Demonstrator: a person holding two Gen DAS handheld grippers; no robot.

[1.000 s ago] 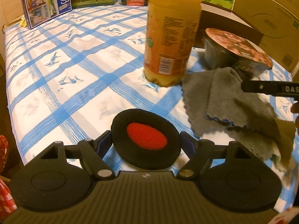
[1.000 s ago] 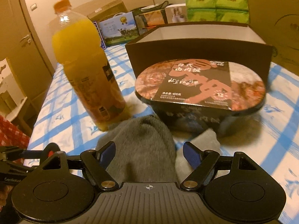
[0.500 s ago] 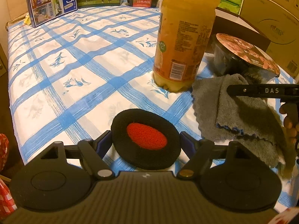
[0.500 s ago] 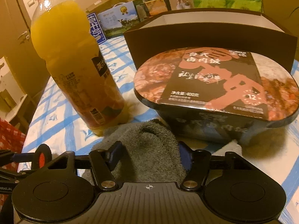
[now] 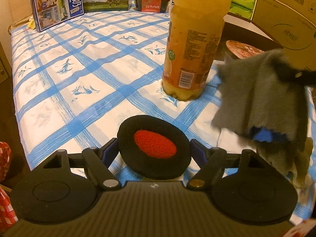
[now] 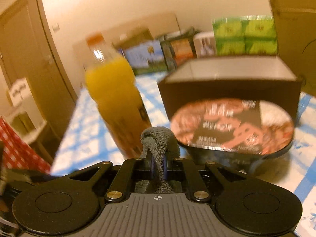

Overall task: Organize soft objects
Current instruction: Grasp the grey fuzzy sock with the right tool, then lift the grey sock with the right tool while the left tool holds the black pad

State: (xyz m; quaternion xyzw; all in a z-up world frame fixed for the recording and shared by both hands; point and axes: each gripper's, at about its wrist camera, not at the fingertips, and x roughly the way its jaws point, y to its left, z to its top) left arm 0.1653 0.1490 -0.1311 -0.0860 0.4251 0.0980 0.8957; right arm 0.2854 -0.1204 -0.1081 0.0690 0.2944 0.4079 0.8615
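A round black foam pad [image 5: 156,144] with a red centre sits squeezed between the fingers of my left gripper [image 5: 154,150], low over the blue-checked tablecloth [image 5: 79,75]. In the left wrist view a grey cloth [image 5: 262,98] hangs off the table at the right, blurred, under the dark tip of my right gripper [image 5: 296,75]. In the right wrist view the right gripper [image 6: 159,165] has its jaws closing, with a bunched fold of the grey cloth [image 6: 158,138] pinched between the pads.
An orange juice bottle [image 5: 193,55] stands just left of the cloth. A sealed meal bowl [image 6: 231,124] sits behind it, before a dark open box [image 6: 231,83]. Milk cartons [image 5: 57,13] and cardboard boxes [image 5: 284,19] line the far edge.
My right gripper closed on the grey cloth and lifted it off the table, so the cloth now hangs. The left gripper and its pad barely moved.
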